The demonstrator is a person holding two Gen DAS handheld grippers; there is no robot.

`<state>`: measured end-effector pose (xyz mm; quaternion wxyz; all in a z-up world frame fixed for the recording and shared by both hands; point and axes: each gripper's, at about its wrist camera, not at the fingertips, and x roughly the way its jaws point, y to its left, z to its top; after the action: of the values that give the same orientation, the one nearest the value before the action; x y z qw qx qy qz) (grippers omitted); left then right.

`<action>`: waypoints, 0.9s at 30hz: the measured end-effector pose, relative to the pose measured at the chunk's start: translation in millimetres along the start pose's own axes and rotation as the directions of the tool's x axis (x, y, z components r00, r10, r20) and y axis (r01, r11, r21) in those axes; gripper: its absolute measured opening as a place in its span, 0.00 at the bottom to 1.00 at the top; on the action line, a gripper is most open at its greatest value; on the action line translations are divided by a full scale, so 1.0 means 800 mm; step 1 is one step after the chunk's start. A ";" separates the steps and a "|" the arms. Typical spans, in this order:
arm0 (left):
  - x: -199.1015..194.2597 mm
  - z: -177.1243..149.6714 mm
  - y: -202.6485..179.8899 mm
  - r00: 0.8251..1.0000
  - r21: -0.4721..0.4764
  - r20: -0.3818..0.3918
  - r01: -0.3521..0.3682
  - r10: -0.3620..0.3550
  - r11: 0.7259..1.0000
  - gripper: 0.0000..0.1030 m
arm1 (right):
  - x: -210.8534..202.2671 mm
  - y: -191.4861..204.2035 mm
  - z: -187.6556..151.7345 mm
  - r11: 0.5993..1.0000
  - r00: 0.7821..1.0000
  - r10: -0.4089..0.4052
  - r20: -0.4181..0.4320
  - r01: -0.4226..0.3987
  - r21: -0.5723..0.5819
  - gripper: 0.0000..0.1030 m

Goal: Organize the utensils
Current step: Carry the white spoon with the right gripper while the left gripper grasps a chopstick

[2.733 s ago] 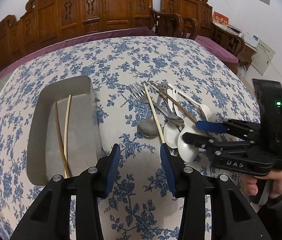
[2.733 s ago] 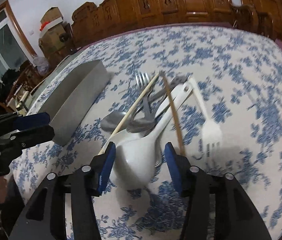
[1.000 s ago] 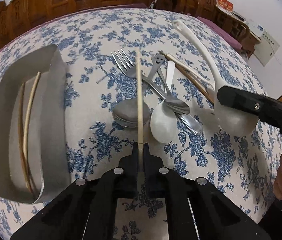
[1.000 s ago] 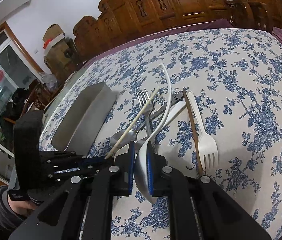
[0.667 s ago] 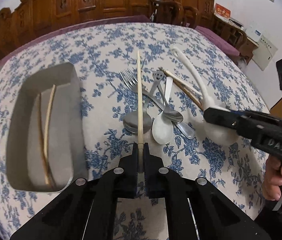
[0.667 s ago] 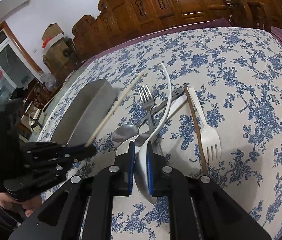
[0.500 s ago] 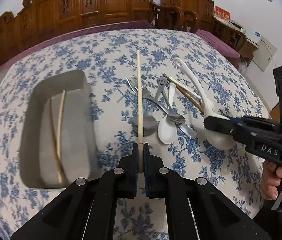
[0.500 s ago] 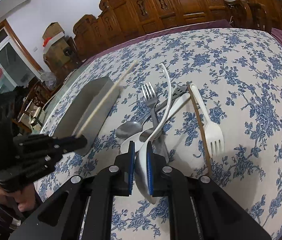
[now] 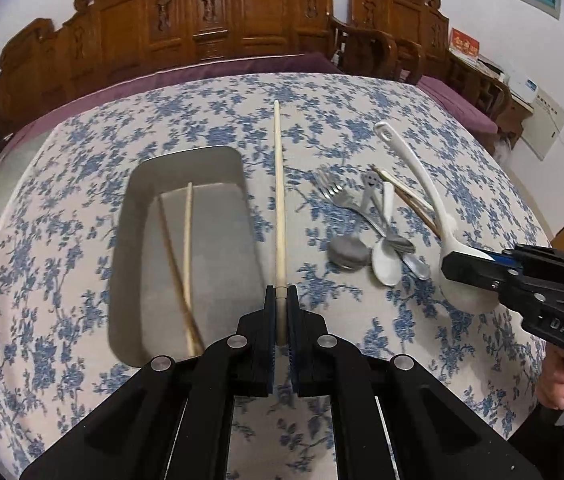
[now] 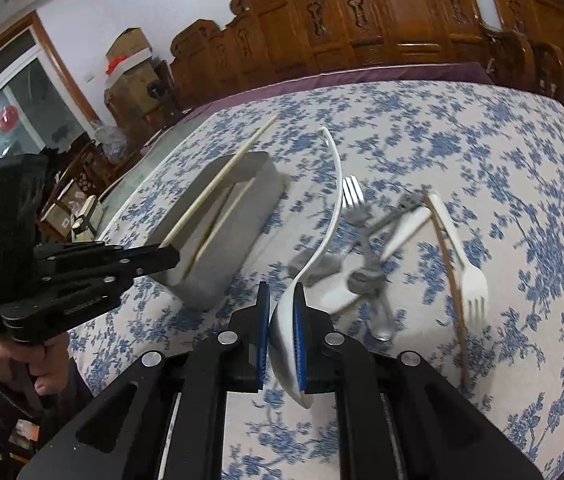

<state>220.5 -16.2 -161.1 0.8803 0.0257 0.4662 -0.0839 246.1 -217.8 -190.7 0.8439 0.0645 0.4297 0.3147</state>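
Note:
My left gripper is shut on one end of a pale chopstick, which sticks out over the right rim of the grey metal tray. Two chopsticks lie inside that tray. My right gripper is shut on the bowl of a large white serving spoon, lifted off the cloth with its handle pointing away. From the right wrist view, the left gripper and its chopstick hang over the tray. The rest of the utensil pile lies on the tablecloth.
The pile holds a metal fork, metal spoons, a small white spoon, a white plastic fork and a brown chopstick. Carved wooden chairs ring the round table's far side. A hand grips the left tool.
Both grippers rose from the pile with their loads. The left one carried its chopstick leftward to the tray's right rim. The right one lifted the white spoon and shifted left.

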 end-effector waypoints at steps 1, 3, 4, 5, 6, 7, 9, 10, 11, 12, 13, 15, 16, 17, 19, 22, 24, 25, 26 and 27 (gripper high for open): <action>0.000 -0.001 0.005 1.000 -0.004 0.000 -0.003 0.003 1.000 0.04 | 0.001 0.006 0.003 1.000 1.000 0.001 -0.001 -0.001 -0.008 0.12; 0.000 -0.003 0.013 1.000 -0.012 -0.001 -0.009 0.009 1.000 0.04 | 0.004 0.015 0.006 1.000 1.000 0.003 -0.003 -0.003 -0.015 0.12; -0.001 -0.004 0.017 1.000 -0.016 -0.002 -0.012 0.012 1.000 0.04 | 0.006 0.019 0.008 1.000 1.000 0.006 -0.003 -0.006 -0.014 0.12; 0.001 -0.004 0.021 1.000 -0.019 -0.004 -0.013 0.013 1.000 0.04 | 0.008 0.022 0.010 1.000 1.000 0.009 -0.003 -0.009 -0.009 0.12; 0.001 -0.004 0.025 1.000 -0.023 -0.006 -0.017 0.017 1.000 0.04 | 0.011 0.025 0.011 1.000 1.000 0.011 -0.004 -0.011 -0.006 0.12; 0.003 -0.005 0.030 1.000 -0.028 -0.009 -0.019 0.019 0.999 0.04 | 0.015 0.028 0.013 1.000 1.000 0.014 -0.005 -0.014 -0.002 0.12; 0.005 -0.006 0.039 1.000 -0.033 -0.014 -0.027 0.027 0.999 0.04 | 0.021 0.035 0.016 1.000 1.000 0.019 -0.006 -0.019 0.000 0.12; 0.006 -0.007 0.043 0.999 -0.037 -0.016 -0.030 0.029 0.999 0.04 | 0.023 0.038 0.018 1.000 1.000 0.022 -0.007 -0.022 0.000 0.12; 0.006 -0.007 0.045 0.999 -0.040 -0.017 -0.032 0.032 0.999 0.04 | 0.027 0.042 0.020 1.000 1.000 0.025 -0.010 -0.025 -0.002 0.12; 0.008 -0.008 0.051 0.999 -0.044 -0.022 -0.036 0.035 0.998 0.04 | 0.031 0.046 0.022 1.000 1.000 0.025 -0.011 -0.025 -0.004 0.12; 0.009 -0.009 0.054 0.999 -0.047 -0.026 -0.039 0.038 0.998 0.04 | 0.035 0.051 0.024 1.000 1.000 0.026 -0.014 -0.026 -0.006 0.12; 0.012 -0.011 0.061 0.999 -0.052 -0.032 -0.045 0.043 0.998 0.04 | 0.042 0.058 0.028 0.999 0.999 0.030 -0.018 -0.030 -0.010 0.12; 0.013 -0.012 0.065 0.998 -0.055 -0.036 -0.047 0.045 0.997 0.04 | 0.045 0.061 0.030 0.999 0.999 0.030 -0.019 -0.030 -0.014 0.12; 0.014 -0.013 0.068 0.998 -0.058 -0.039 -0.048 0.046 0.997 0.04 | 0.047 0.064 0.031 0.999 0.999 0.030 -0.020 -0.030 -0.017 0.12; 0.018 -0.015 0.074 0.998 -0.062 -0.046 -0.050 0.047 0.997 0.04 | 0.052 0.073 0.034 0.999 0.999 0.033 -0.025 -0.033 -0.022 0.12; 0.021 -0.016 0.079 0.997 -0.064 -0.053 -0.057 0.053 0.996 0.04 | 0.059 0.084 0.039 0.999 0.999 0.036 -0.029 -0.037 -0.028 0.12; 0.022 -0.016 0.082 0.997 -0.064 -0.051 -0.065 0.062 0.996 0.04 | 0.064 0.090 0.042 0.999 0.999 0.039 -0.033 -0.040 -0.030 0.12; 0.022 -0.016 0.084 0.997 -0.065 -0.048 -0.068 0.065 0.996 0.05 | 0.066 0.094 0.043 0.999 0.999 0.040 -0.034 -0.041 -0.031 0.12; 0.021 -0.016 0.085 0.997 -0.066 -0.048 -0.066 0.063 0.996 0.06 | 0.069 0.095 0.045 0.999 0.998 0.042 -0.036 -0.043 -0.033 0.12; 0.019 -0.016 0.087 0.997 -0.068 -0.044 -0.064 0.062 0.996 0.07 | 0.071 0.099 0.046 0.998 0.998 0.043 -0.038 -0.044 -0.036 0.12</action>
<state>230.6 52.3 -183.3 0.8730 0.0117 0.4859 -0.0394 261.2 -115.7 -176.4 0.8298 0.0524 0.4378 0.3421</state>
